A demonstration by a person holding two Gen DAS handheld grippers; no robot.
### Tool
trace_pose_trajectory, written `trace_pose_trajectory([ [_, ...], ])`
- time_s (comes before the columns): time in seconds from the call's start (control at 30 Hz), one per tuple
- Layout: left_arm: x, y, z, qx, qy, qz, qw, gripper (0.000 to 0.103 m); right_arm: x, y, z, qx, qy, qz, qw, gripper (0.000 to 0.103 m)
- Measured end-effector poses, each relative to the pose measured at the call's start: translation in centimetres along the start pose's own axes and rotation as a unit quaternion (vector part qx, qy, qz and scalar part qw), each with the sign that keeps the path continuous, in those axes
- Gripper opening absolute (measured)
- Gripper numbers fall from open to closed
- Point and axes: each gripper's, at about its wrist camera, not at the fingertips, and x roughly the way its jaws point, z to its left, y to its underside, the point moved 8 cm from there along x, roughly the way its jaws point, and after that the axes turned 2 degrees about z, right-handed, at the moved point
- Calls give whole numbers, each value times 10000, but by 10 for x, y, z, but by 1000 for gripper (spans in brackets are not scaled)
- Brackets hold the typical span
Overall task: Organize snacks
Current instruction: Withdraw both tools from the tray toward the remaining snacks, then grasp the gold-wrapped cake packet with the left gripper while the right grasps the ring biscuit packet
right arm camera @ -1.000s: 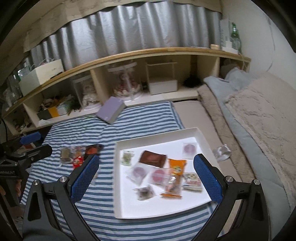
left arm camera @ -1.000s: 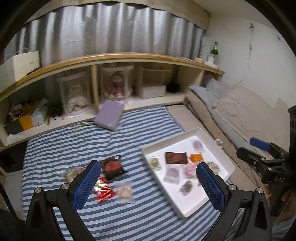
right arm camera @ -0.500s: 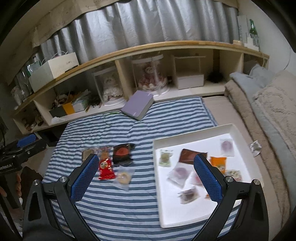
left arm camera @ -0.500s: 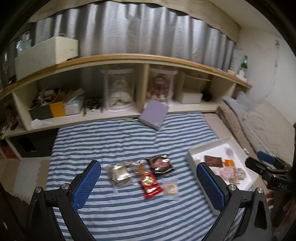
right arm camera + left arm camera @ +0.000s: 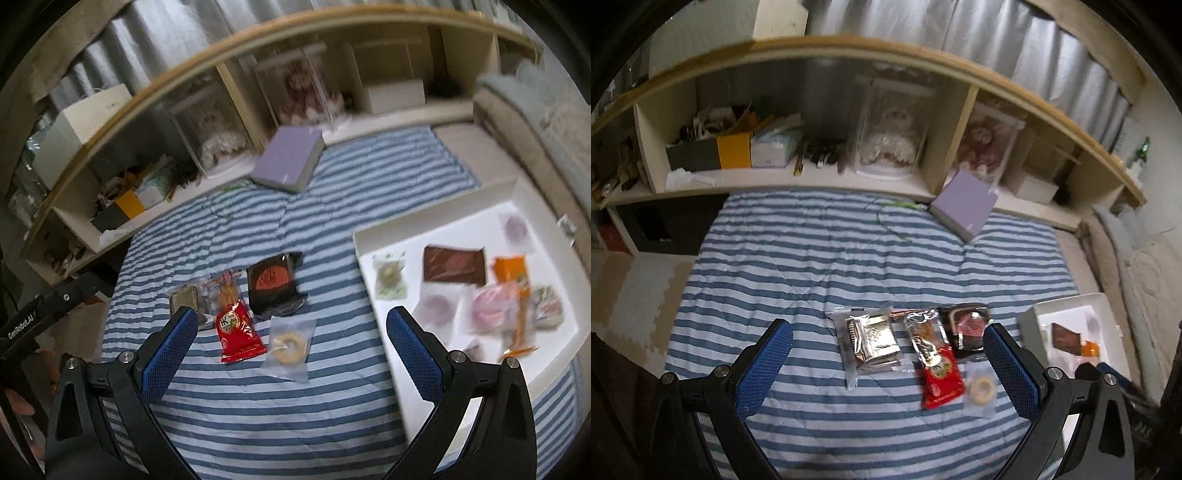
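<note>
both grippers, left (image 5: 888, 363) and right (image 5: 290, 350), hang with fingers spread wide and empty above the striped blanket (image 5: 332, 424). the left view shows the loose snacks in a near cluster, silver pack (image 5: 873, 341) leftmost, then red pack (image 5: 940, 376), with only a corner of the tray (image 5: 1030, 321) at right. the right view shows the whole white tray (image 5: 373, 240) holding more snacks and a ring biscuit (image 5: 288, 345) just beside the red pack (image 5: 238, 330).

I see a blue-striped blanket (image 5: 332, 406) carrying a cluster of snack packets (image 5: 255, 314) at its middle. A white tray (image 5: 373, 243) lies right; a lilac box (image 5: 288, 158) sits far.
</note>
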Motion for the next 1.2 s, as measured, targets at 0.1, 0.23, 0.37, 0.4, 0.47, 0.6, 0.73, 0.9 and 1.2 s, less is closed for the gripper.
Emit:
trace_pose_trajectory([
  [0.1, 36, -7, -1, -72, -99, 187, 9998, 101, 20, 6, 2, 94, -34, 125, 9999, 101],
  [0.23, 83, -4, -4, -191, -148, 449, 9987, 100, 46, 17, 7, 136, -50, 313, 9994, 93],
  [0.37, 126, 1, -1, -218, -285, 681, 9970, 98, 71, 31, 6, 66, 45, 517, 9986, 88],
  [0.4, 133, 1, 0, -251, -297, 711, 9967, 98, 77, 34, 6, 55, 68, 577, 9983, 87],
  [0.47, 150, 3, 2, -320, -296, 773, 9961, 98, 90, 43, 4, -15, 162, 736, 9972, 86],
  [0.6, 176, 9, 4, -408, -314, 911, 9945, 98, 106, 56, 3, -129, 271, 911, 9954, 86],
  [0.73, 200, 17, 6, -541, -302, 1066, 9924, 96, 117, 66, 5, -225, 343, 1042, 9937, 84],
  [0.9, 222, 19, 5, -558, -304, 1104, 9919, 95, 130, 79, -1, -182, 413, 1217, 9915, 82],
  [1.2, 228, 17, 17, -802, -513, 1076, 9896, 91, 136, 79, -4, -290, 529, 1149, 9915, 62],
])
